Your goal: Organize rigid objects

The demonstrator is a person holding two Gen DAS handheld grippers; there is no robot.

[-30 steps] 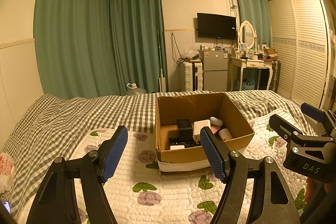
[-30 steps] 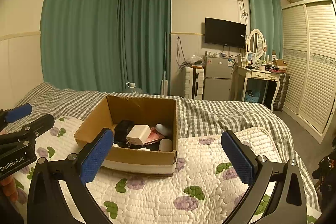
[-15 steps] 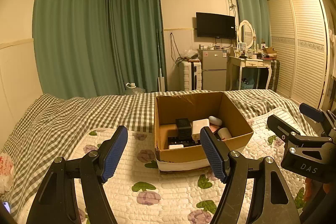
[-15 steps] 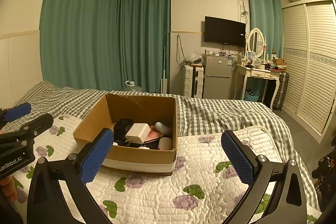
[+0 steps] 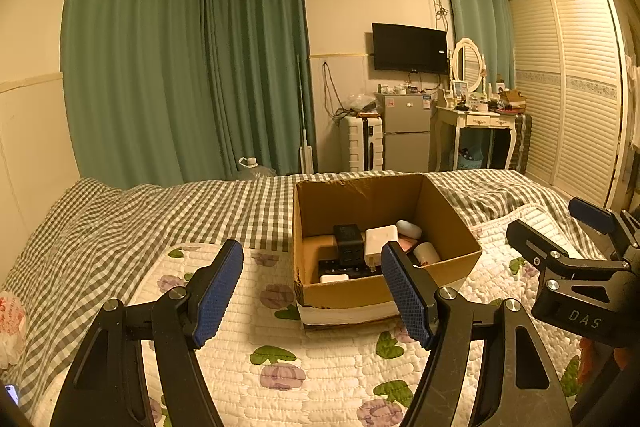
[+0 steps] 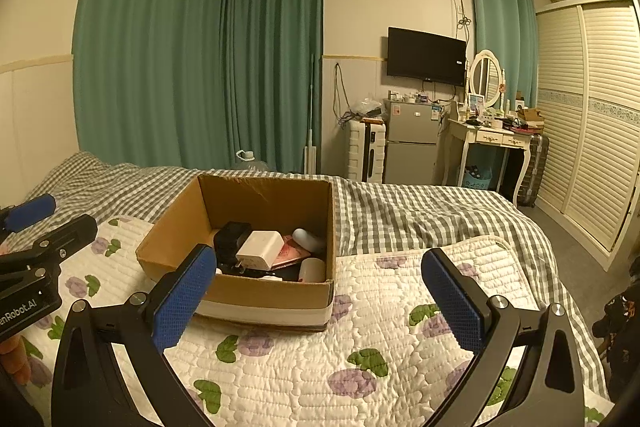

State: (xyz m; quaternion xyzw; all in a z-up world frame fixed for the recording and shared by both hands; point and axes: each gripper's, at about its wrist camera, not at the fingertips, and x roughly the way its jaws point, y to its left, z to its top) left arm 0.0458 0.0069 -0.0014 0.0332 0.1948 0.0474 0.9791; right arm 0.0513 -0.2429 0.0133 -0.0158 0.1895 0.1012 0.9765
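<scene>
Tools (image 5: 312, 287) (image 6: 320, 295) agape over quilted bed (image 6: 360, 367); green-curtained bedroom.

an open brown cardboard box (image 5: 360, 291) sits upright on a quilted floral bedcover, a pale band around its base. inside lie several rigid items packed close together: a black boxy adapter (image 5: 347, 242) standing upright, a white square charger (image 5: 380, 238) leaning against it, a pale rounded object (image 5: 409, 227) toward the back, a white cylinder (image 5: 426, 253) on its side, and a pinkish flat item (image 6: 291, 250).

Box (image 5: 384, 291) on quilt (image 5: 320, 379), chargers (image 5: 380, 237) inside.
</scene>
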